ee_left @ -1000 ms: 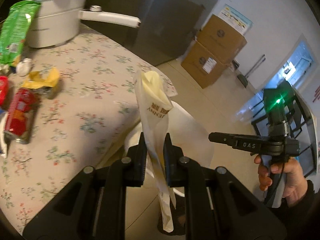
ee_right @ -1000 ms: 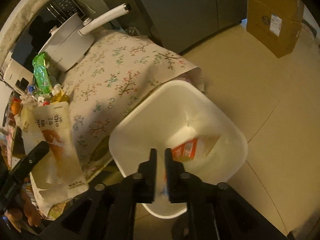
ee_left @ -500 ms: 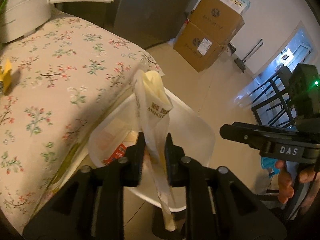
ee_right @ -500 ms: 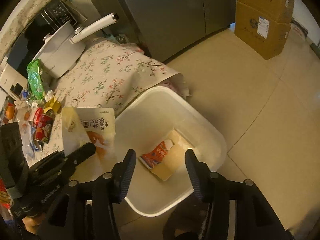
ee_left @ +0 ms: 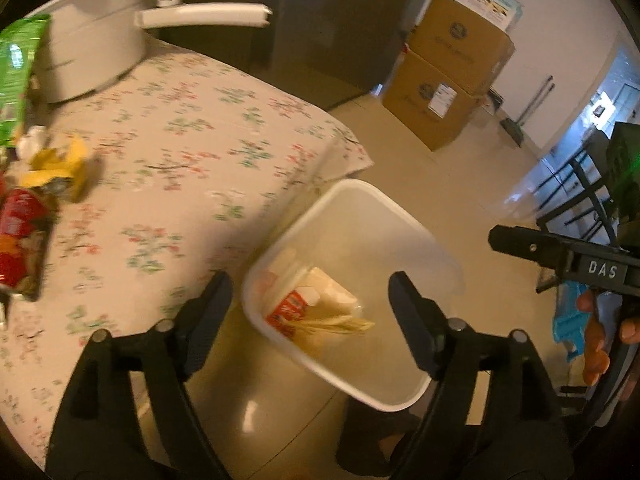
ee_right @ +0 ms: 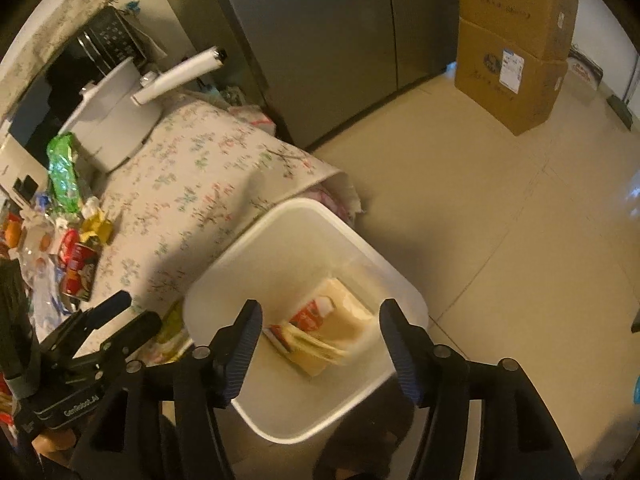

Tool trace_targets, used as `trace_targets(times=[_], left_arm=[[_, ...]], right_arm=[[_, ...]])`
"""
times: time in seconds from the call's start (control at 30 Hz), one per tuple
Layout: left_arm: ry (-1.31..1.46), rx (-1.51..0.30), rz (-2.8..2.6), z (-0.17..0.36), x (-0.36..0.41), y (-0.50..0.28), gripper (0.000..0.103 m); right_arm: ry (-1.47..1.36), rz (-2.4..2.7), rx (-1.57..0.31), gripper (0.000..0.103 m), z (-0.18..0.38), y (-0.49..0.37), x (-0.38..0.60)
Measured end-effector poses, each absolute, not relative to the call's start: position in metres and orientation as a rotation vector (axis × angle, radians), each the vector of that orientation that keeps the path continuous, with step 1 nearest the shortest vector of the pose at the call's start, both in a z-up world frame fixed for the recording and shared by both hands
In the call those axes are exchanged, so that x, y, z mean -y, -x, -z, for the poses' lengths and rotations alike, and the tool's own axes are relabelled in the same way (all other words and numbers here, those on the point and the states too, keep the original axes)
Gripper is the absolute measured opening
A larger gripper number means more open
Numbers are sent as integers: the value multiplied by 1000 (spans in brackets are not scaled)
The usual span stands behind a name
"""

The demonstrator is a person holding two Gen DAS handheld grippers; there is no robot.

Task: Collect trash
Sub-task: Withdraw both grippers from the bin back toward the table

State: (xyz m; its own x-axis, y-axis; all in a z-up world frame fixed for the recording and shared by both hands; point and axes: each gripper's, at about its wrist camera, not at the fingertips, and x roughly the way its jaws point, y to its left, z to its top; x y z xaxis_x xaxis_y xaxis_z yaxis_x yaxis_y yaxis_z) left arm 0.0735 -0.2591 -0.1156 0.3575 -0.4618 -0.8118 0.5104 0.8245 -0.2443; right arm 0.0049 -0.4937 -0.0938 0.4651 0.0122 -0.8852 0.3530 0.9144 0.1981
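A white bin (ee_left: 404, 236) stands on the floor beside the table; it also shows in the right wrist view (ee_right: 304, 224). Flat cream and red wrappers (ee_left: 316, 312) lie inside it, also seen in the right wrist view (ee_right: 320, 332). My left gripper (ee_left: 310, 284) is open and empty above the bin's near edge. My right gripper (ee_right: 320, 314) is open and empty over the bin. Trash lies on the floral tablecloth (ee_left: 180, 152): a red can (ee_left: 20, 236), a yellow wrapper (ee_left: 60, 168), a green packet (ee_left: 14, 80).
A white pot with a long handle (ee_left: 96, 52) stands at the table's back. Stacked cardboard boxes (ee_left: 452, 72) and a grey fridge (ee_right: 320, 40) stand on the floor behind. More trash sits at the table's left (ee_right: 76, 256).
My left gripper has opened and dropped its cream wrapper into the bin. My right gripper has opened wider. Both hover over the bin.
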Motion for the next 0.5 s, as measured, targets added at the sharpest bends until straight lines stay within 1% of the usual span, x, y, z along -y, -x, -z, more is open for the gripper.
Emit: trace_targets(times=[0.13, 0.2, 0.33, 0.4, 0.5], left_arm=[[-76, -991, 566, 101, 240, -73, 85], [-75, -979, 551, 96, 232, -73, 86], [-69, -963, 508, 87, 215, -75, 93], [-69, -953, 488, 83, 206, -76, 94], [-80, -940, 459, 80, 196, -77, 97]], right_arm=[[-347, 199, -1035, 72, 81, -7, 479], [-339, 193, -1022, 77, 76, -9, 473], [-328, 182, -995, 80, 69, -13, 463], [-322, 176, -979, 83, 64, -14, 456], [-308, 166, -959, 84, 59, -18, 446]])
